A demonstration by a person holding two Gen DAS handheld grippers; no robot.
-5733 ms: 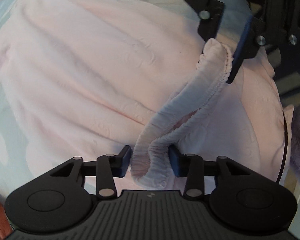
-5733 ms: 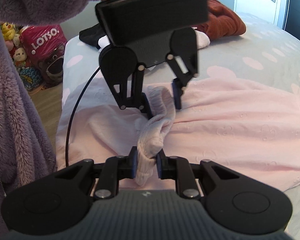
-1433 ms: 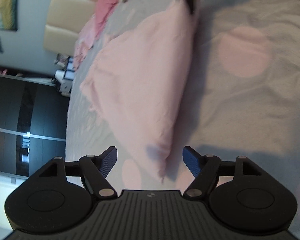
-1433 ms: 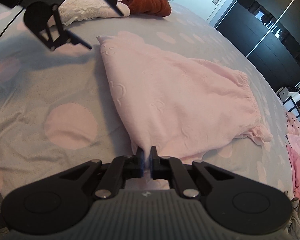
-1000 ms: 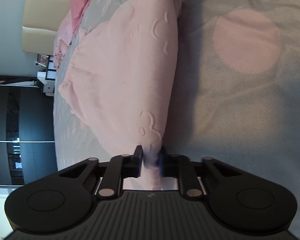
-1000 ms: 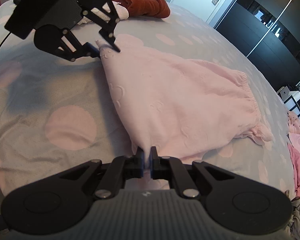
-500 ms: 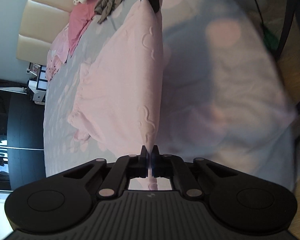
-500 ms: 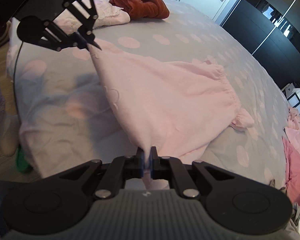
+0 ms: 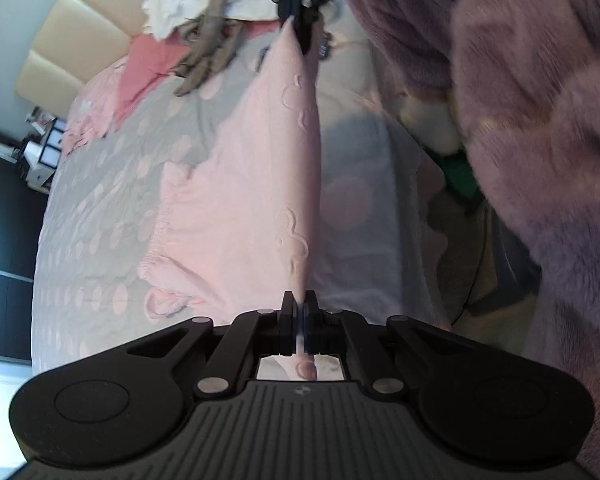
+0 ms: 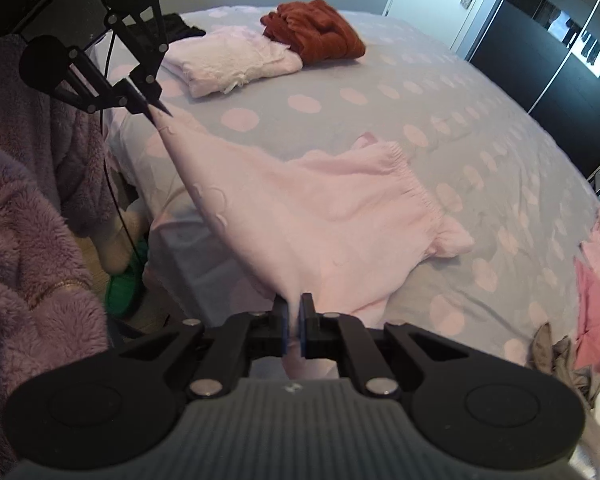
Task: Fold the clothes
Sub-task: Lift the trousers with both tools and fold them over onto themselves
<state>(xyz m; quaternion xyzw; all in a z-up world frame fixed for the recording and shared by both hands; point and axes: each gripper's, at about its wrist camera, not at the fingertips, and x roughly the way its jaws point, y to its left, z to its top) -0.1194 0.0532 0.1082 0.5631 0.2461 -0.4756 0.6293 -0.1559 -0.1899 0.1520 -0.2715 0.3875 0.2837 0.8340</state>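
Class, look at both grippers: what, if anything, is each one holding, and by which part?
Both hold the pink garment: the left gripper and the right gripper each pinch one end of its folded edge, stretched between them.

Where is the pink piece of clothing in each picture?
Left wrist view: the pink garment runs up the middle, from the left hand-held gripper to the right hand-held gripper.
Right wrist view: it fills the centre.
Shared landmark: the spotted bedspread.
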